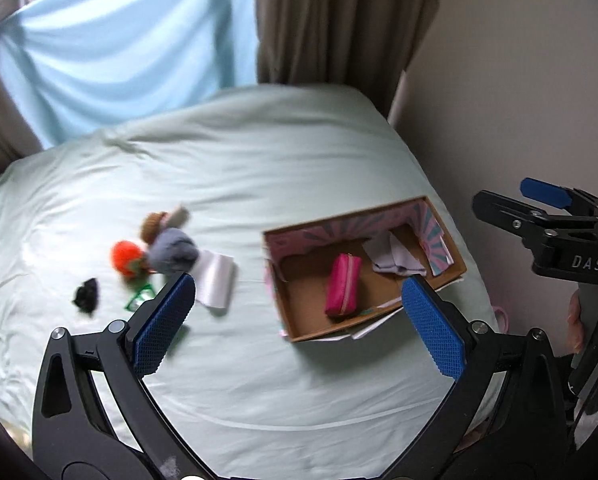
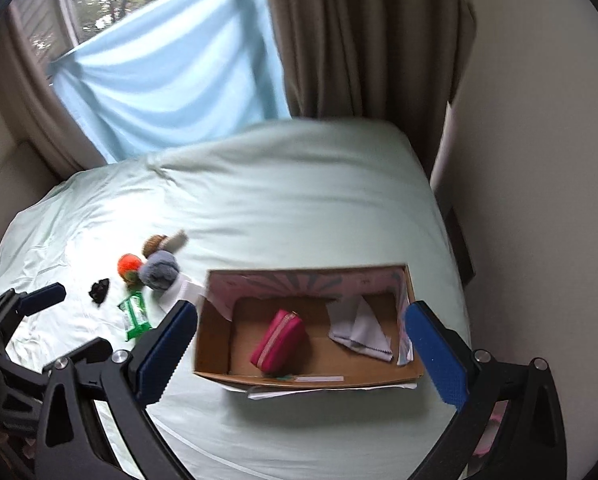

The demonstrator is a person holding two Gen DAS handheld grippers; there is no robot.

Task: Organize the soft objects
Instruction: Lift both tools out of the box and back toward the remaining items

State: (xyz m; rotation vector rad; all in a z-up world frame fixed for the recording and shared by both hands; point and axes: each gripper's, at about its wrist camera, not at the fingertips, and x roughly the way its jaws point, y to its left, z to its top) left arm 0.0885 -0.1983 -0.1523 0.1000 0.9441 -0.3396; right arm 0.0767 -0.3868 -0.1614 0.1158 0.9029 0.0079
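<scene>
We've got 2 items in the box (image 2: 215,344) so far: pink pouch (image 2: 277,340) and white cloth (image 2: 361,330). Approx 6 soft bits left in a pile (image 1: 167,252) far left. Left gripper (image 1: 299,320) & right gripper (image 2: 303,348) both wide, empty.

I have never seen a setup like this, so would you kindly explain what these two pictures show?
A person holds a two-finger gripper in each hand, each carrying a forward-looking fisheye camera. The left gripper and right gripper are both open and empty above a bed. On it sits a cardboard box holding a pink pouch and a white cloth. Left of it lie an orange ball, a grey yarn ball, a green packet and a small black item.
</scene>
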